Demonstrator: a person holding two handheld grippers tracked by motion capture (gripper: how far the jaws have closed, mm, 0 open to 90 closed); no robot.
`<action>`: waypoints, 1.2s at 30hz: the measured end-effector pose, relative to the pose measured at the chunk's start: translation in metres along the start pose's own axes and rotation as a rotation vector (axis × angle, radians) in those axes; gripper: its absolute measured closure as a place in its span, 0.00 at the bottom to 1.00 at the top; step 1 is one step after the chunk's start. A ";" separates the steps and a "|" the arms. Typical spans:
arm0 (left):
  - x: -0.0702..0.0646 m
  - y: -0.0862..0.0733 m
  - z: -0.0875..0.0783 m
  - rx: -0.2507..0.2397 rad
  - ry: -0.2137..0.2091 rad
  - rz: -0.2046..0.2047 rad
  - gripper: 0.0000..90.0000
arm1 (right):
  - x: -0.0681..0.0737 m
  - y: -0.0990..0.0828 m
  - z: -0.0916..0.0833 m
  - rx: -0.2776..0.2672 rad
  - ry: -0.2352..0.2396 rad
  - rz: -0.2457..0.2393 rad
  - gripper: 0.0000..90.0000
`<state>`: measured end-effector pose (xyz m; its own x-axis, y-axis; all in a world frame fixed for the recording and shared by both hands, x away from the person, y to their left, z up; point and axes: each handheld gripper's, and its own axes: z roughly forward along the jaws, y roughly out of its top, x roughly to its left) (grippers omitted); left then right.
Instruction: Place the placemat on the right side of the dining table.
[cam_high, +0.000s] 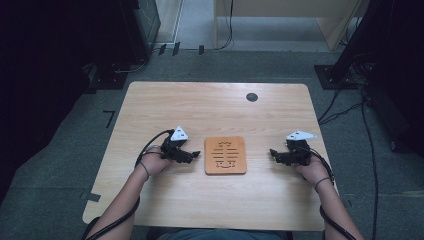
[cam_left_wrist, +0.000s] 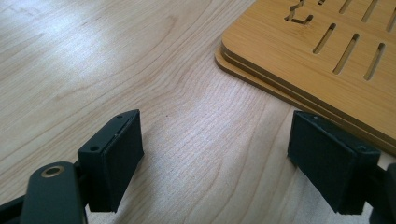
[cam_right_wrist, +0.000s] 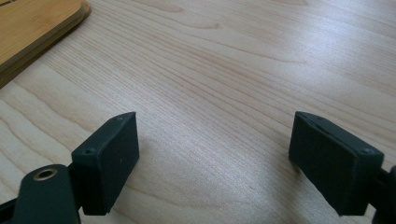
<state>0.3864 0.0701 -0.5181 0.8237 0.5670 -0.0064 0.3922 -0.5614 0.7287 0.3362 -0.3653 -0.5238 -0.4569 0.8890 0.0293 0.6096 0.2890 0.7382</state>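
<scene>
Pale wooden table (cam_high: 210, 107), grey carpet floor (cam_high: 60, 165), dark equipment at both sides, trailing cables (cam_high: 345, 107)

I count one counter (cam_high: 215, 200), light wood, with one dark round hole (cam_high: 252, 97) near its far edge. On it lies what the high view shows as one slotted wooden board (cam_high: 225, 155); the left gripper view shows stacked edges there, so it may be two boards, and I cannot settle that. I have two grippers, a left gripper (cam_high: 196, 153) and a right gripper (cam_high: 272, 152), each with two black jaws, four in all. Two forearms reach in.
</scene>
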 end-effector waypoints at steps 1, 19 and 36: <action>0.000 0.000 0.000 0.000 0.000 0.000 0.19 | 0.000 0.000 0.000 0.002 -0.001 0.005 0.17; -0.001 0.002 0.003 0.006 0.035 -0.037 0.14 | 0.003 0.005 0.007 0.029 -0.051 0.048 0.03; 0.000 0.007 0.005 0.029 0.037 -0.049 0.12 | 0.005 0.008 0.010 0.045 -0.068 0.065 0.01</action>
<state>0.3908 0.0632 -0.5167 0.7877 0.6159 -0.0154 0.4434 -0.5493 0.7083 0.3450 -0.3547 -0.5240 -0.3711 0.9281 0.0296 0.6659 0.2438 0.7051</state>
